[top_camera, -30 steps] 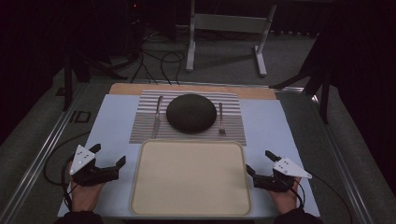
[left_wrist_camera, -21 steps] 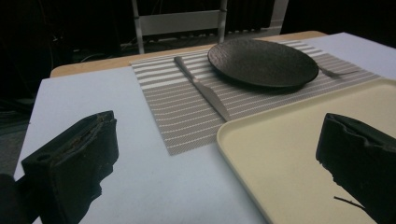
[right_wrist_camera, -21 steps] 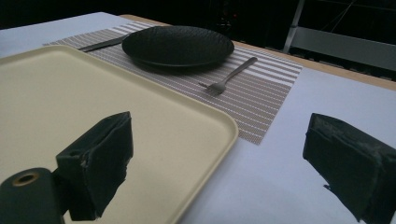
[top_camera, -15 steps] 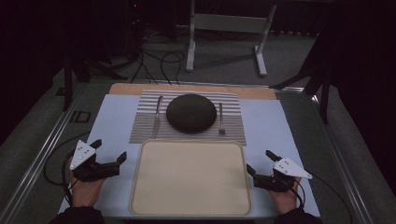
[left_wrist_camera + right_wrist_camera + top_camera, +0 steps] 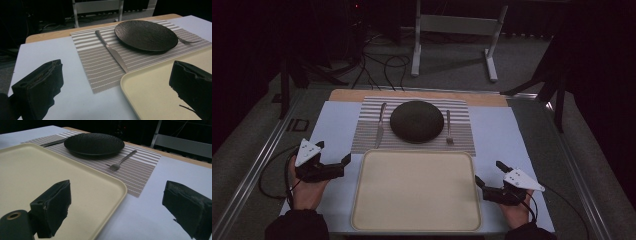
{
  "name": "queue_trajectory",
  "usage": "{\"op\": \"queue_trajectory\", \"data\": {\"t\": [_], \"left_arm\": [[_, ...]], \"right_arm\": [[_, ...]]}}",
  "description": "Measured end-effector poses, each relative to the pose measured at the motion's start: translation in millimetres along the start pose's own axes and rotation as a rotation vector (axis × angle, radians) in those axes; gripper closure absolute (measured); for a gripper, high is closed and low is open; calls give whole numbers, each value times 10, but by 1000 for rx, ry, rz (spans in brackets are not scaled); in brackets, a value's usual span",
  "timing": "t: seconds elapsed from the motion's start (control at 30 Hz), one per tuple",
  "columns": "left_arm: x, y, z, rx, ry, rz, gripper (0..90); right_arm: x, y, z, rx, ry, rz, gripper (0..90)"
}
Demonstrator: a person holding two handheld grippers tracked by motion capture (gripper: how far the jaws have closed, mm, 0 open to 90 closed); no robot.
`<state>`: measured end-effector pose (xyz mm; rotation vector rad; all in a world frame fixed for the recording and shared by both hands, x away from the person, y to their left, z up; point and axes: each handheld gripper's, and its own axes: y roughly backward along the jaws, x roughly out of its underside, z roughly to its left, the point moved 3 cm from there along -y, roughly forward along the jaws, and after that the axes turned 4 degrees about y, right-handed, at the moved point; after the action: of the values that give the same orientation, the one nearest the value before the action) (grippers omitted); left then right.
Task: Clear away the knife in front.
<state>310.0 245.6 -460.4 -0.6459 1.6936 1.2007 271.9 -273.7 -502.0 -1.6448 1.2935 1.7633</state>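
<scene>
Movement is seen only on the left side: across the last second the left gripper (image 5: 332, 158) is lifted a little and carried forward along the left edge of the tray (image 5: 362, 200), while the right gripper (image 5: 490, 181) is kept where it was, beside the tray's right edge. Nothing on the bench (image 5: 332, 125) is displaced; the tray, the plate (image 5: 417, 121), the knife (image 5: 380, 126) and the fork (image 5: 448, 127) lie as before. The shift is judged to be the start of an approach, with no contact made yet and the work barely begun.

Both grippers are held with jaws spread wide and nothing between them. In the left gripper view the near left corner of the tray (image 5: 160, 85) is seen just inside the right jaw, and the knife (image 5: 112, 51) lies ahead on the striped placemat (image 5: 100, 67), its tip near the tray's rim. In the right gripper view the tray's right corner (image 5: 110, 187) passes between the jaws, with the fork (image 5: 122, 158) farther off beside the plate (image 5: 93, 143).

The left hand (image 5: 307, 187) is raised clear of the bench and angled inward toward the tray; the right hand (image 5: 517, 210) is kept low and also turned inward.
</scene>
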Motion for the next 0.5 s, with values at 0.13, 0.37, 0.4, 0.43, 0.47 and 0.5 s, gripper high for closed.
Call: {"op": "queue_trajectory", "data": {"t": [0.13,0.37,0.4,0.43,0.47,0.5], "left_arm": [[-54,-64,-2,-4,-9,10,0],[-115,-197,-9,-14,-22,40,0],[-123,-217,-7,-14,-17,42,0],[-131,-234,-6,-15,-16,44,0],[-131,-234,-6,-15,-16,44,0],[-151,-271,-2,-17,-15,47,0]], "right_arm": [[-1,2,0,1,1,-1,85],[-5,1,3,6,2,-3,85],[-6,2,3,6,1,-3,84],[-7,3,4,4,-1,-4,84],[-7,2,4,5,1,-4,84],[-7,2,5,5,2,-4,85]]}}
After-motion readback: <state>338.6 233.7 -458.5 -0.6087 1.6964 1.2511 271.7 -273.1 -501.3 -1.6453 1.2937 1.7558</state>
